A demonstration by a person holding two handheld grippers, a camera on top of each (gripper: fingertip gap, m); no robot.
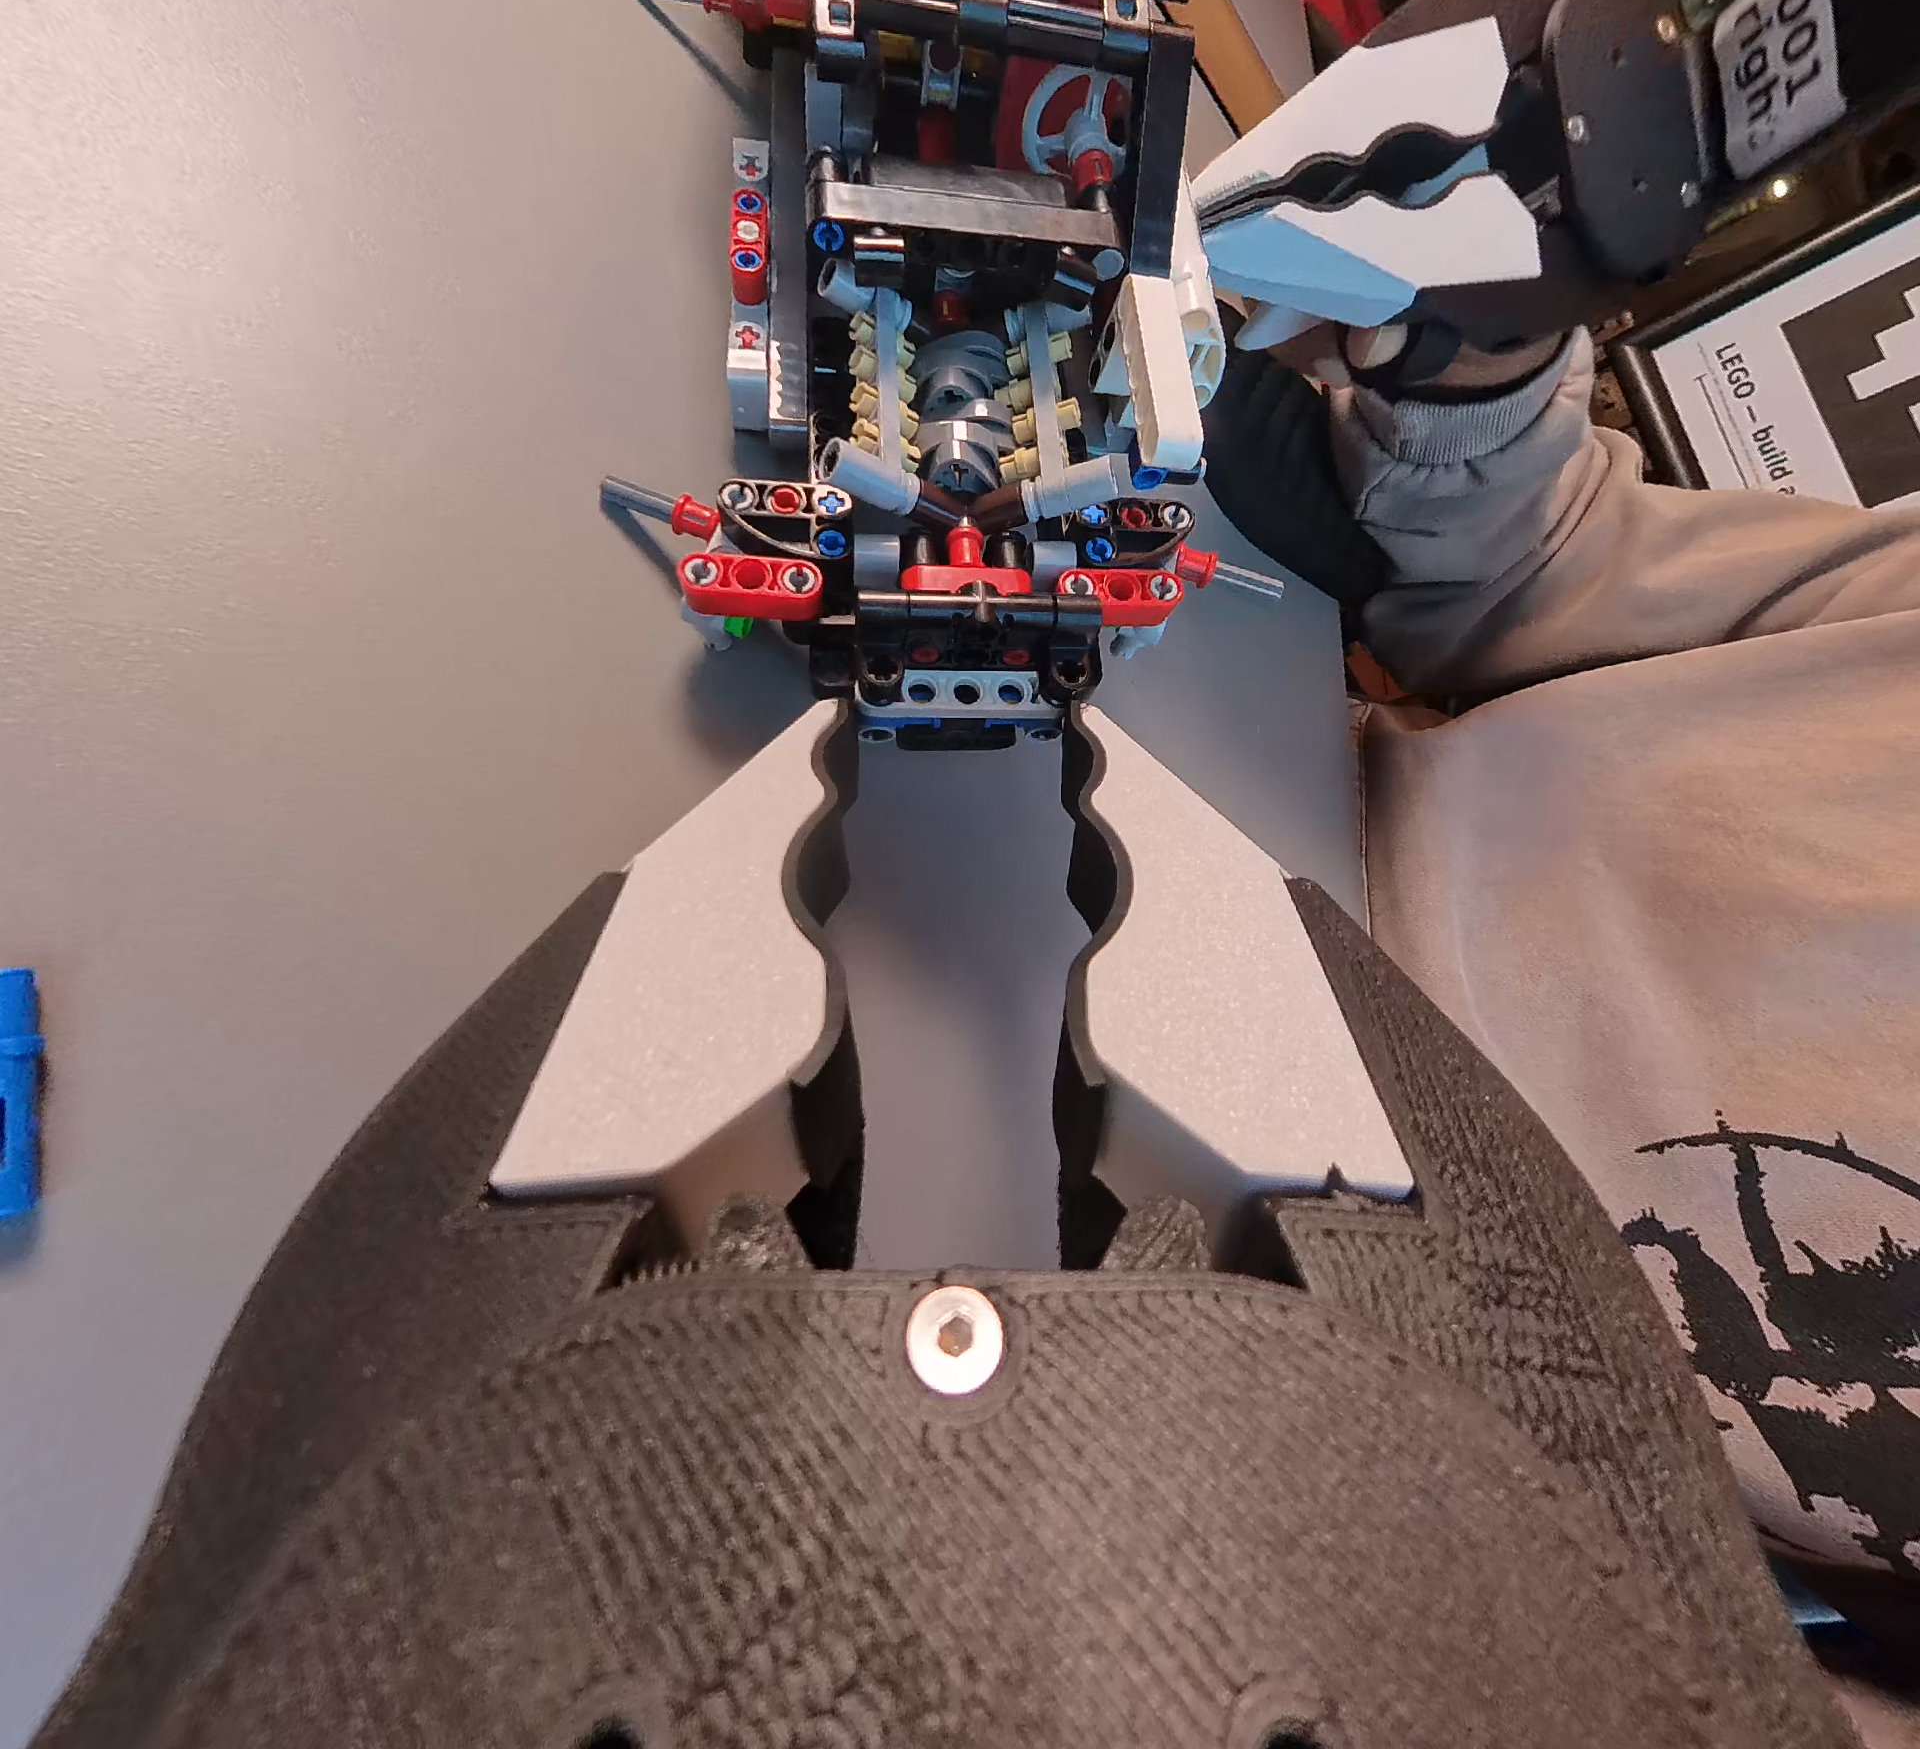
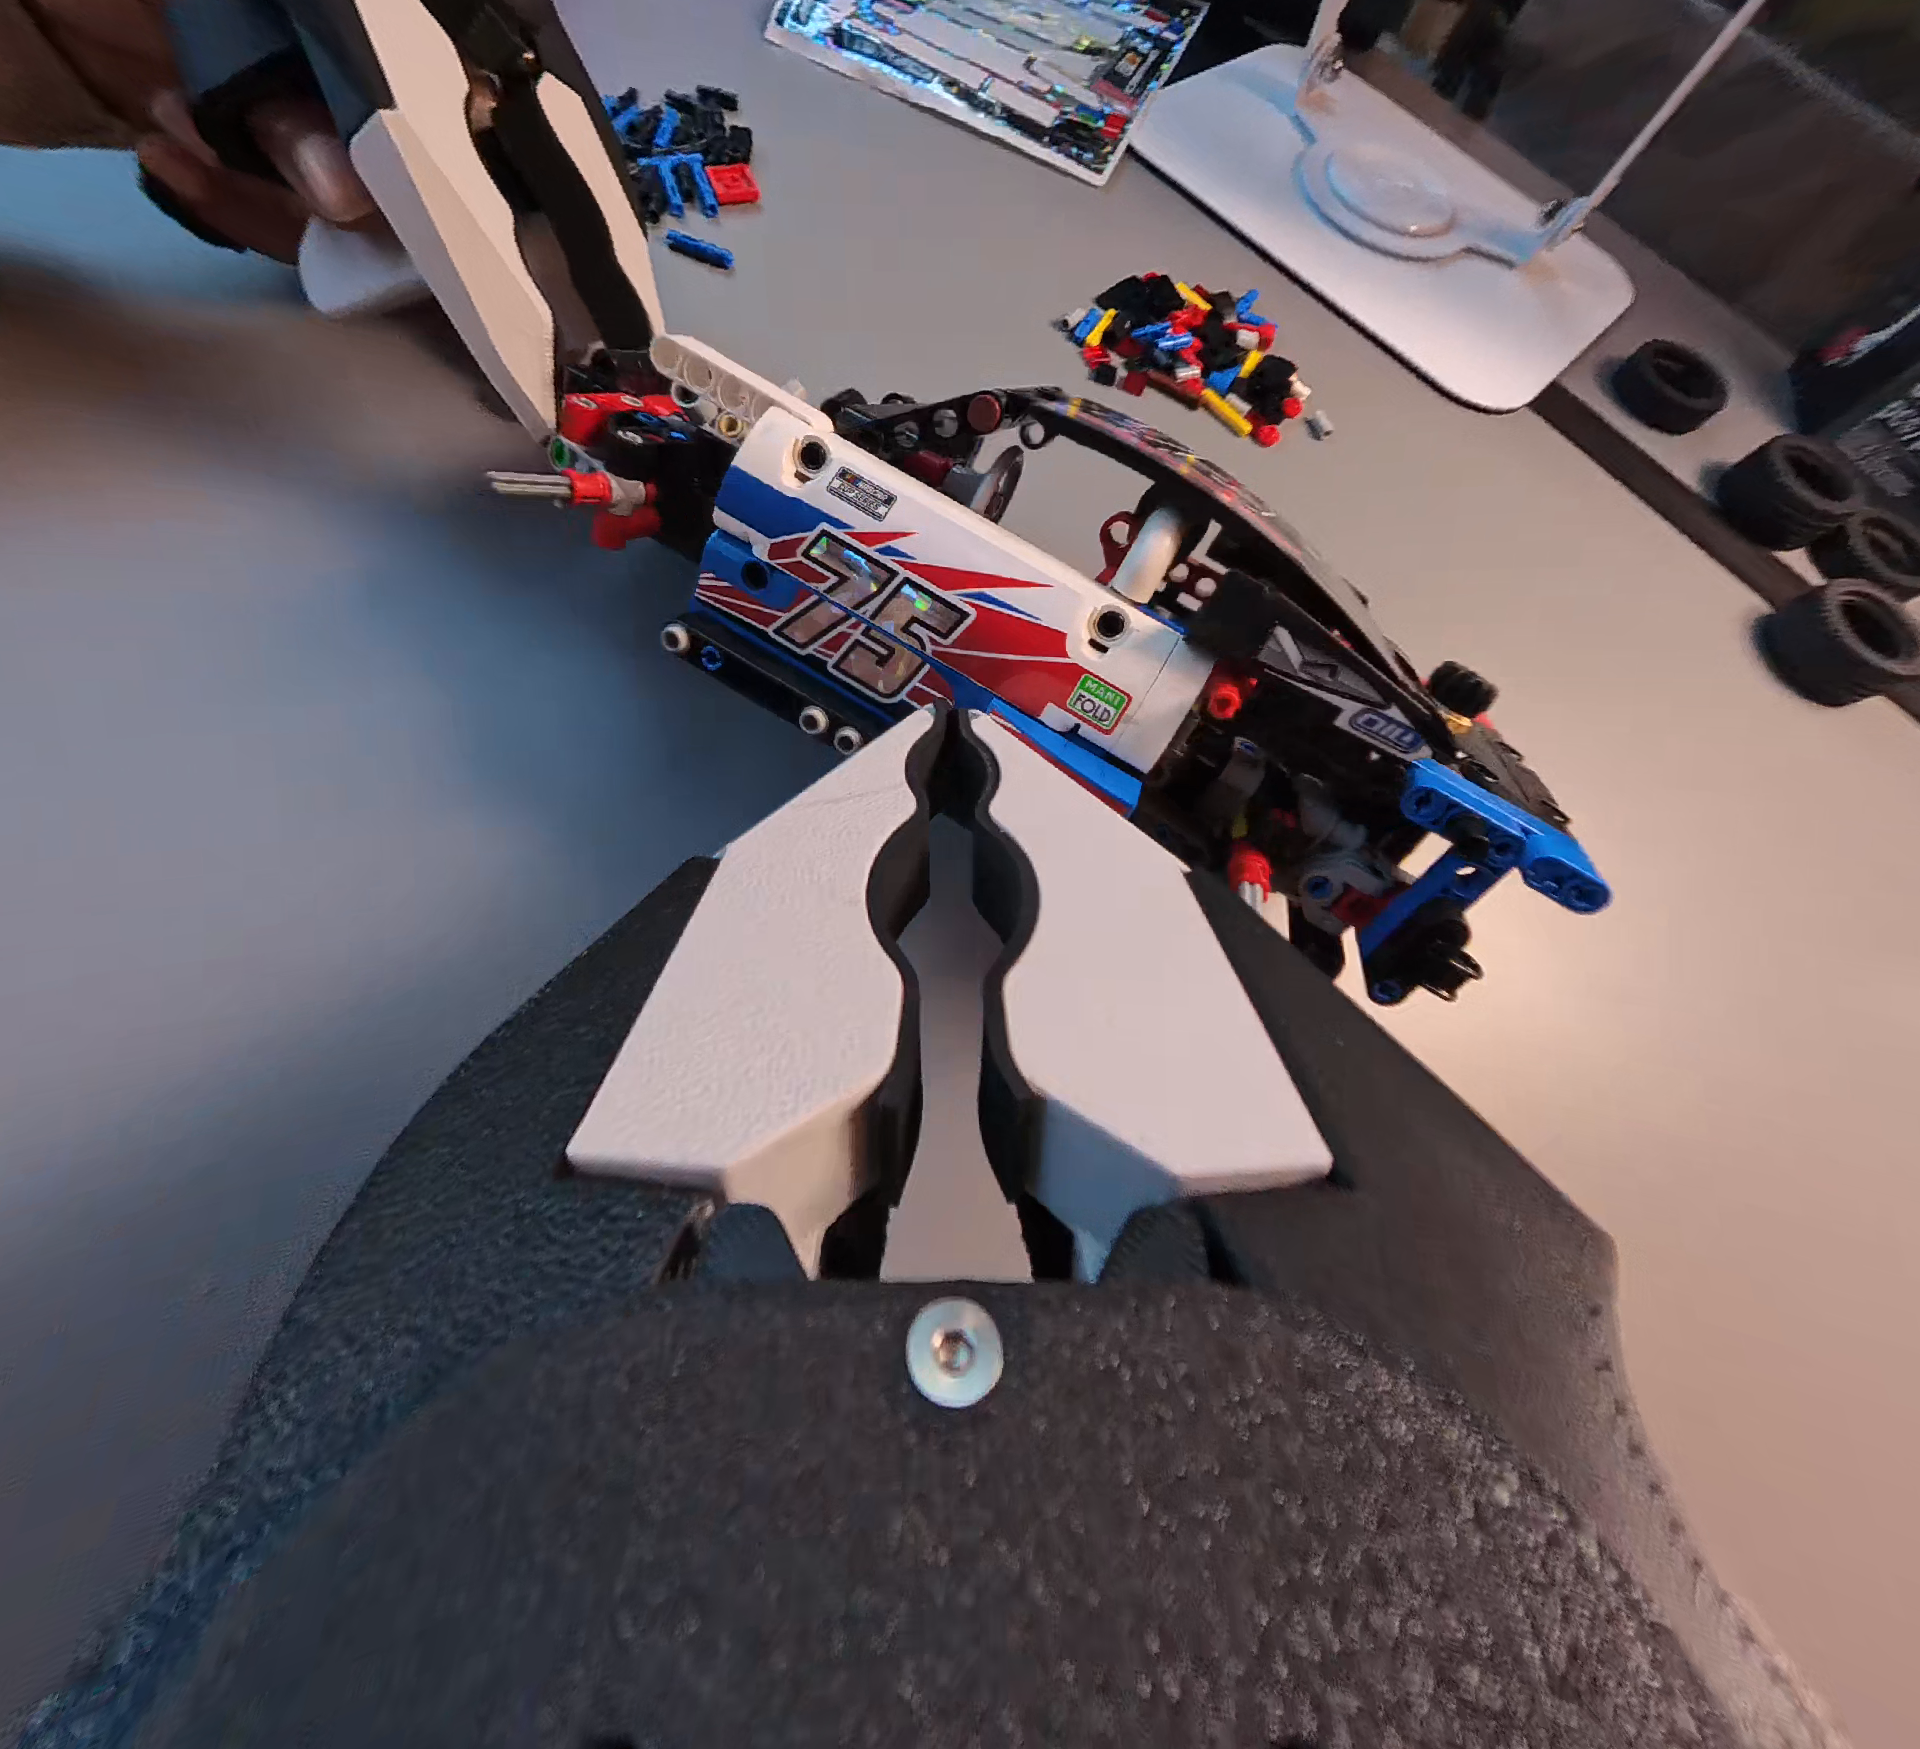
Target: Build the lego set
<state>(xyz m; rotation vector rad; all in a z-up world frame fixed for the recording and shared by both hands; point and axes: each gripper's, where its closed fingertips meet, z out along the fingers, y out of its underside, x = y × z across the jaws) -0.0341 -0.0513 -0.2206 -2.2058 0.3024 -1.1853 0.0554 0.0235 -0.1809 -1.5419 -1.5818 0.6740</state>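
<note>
Grey surface (image 2: 312, 764) | lego car (image 2: 935, 619) at 12 o'clock | left tool (image 1: 961, 723) wide open, bracing nose | right tool (image 2: 951, 728) closed, empty | steady chassis before pressing.

Bare table (image 2: 312, 764) left of car (image 2: 935, 598); far side blocked by brick pile (image 2: 1195, 359), tyres (image 2: 1829, 577), stand base (image 2: 1382, 213).
</note>
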